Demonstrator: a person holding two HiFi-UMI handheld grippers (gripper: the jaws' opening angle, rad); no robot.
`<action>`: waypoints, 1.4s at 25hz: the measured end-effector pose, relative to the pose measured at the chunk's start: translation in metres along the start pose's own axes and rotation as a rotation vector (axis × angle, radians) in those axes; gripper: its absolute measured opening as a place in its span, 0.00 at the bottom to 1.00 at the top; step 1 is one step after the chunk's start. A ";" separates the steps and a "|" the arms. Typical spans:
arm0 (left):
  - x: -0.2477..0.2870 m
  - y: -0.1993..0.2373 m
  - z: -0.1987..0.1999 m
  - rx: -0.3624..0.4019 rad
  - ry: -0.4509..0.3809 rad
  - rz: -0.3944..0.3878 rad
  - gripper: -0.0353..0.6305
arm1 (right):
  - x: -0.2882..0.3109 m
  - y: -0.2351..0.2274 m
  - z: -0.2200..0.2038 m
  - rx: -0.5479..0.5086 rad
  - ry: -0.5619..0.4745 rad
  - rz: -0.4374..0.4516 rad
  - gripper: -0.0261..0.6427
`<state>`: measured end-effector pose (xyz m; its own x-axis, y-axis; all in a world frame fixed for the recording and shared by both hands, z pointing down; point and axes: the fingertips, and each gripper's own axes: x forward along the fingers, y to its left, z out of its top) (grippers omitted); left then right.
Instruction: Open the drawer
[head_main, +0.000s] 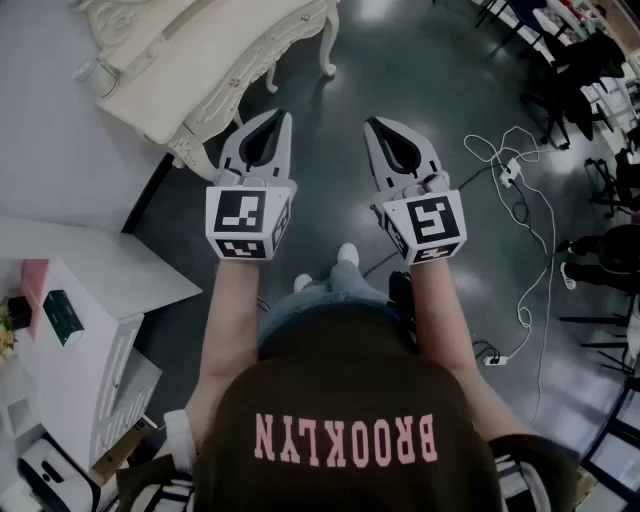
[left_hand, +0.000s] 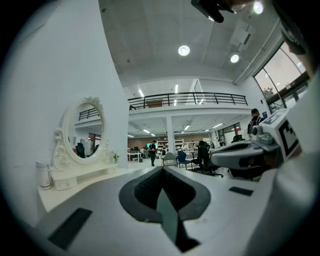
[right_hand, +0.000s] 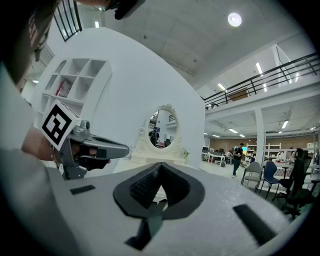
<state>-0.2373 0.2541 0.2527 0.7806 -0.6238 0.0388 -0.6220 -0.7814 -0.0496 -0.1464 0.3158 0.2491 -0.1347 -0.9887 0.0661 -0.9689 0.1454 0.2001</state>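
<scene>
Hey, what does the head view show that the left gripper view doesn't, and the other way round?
Head view only: white cables trailing over the dark floor, the person's shirt, and a white cabinet at the left. Left gripper view only: the oval mirror, a balcony railing and ceiling lights. Both show the white dressing table and the right tool.

1. The dressing table (head_main: 200, 60) is standing ahead and to the left, against the wall (head_main: 60, 120), with its mirror (left_hand: 82, 131) rising on top.
2. The left gripper (head_main: 278, 118) and right gripper (head_main: 374, 124) are hovering side by side, apart, to the right of that table.
3. A cabinet (head_main: 90, 330) is standing at the person's (head_main: 340, 420) left.
4. A cable (head_main: 535, 200) is lying on the floor (head_main: 330, 140) to the right, chairs (head_main: 575, 70) standing beyond it.
</scene>
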 end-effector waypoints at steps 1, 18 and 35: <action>-0.001 -0.002 -0.001 -0.006 -0.003 0.001 0.06 | -0.001 0.000 -0.001 -0.004 0.005 -0.001 0.02; 0.026 0.019 -0.014 -0.018 0.000 0.000 0.06 | 0.040 -0.013 -0.015 0.065 -0.018 -0.024 0.02; 0.227 0.062 -0.009 -0.044 0.032 0.133 0.06 | 0.183 -0.170 -0.035 0.100 -0.048 0.113 0.02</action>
<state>-0.0993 0.0645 0.2674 0.6894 -0.7213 0.0668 -0.7223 -0.6915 -0.0122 0.0005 0.1115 0.2619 -0.2511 -0.9673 0.0354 -0.9626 0.2533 0.0959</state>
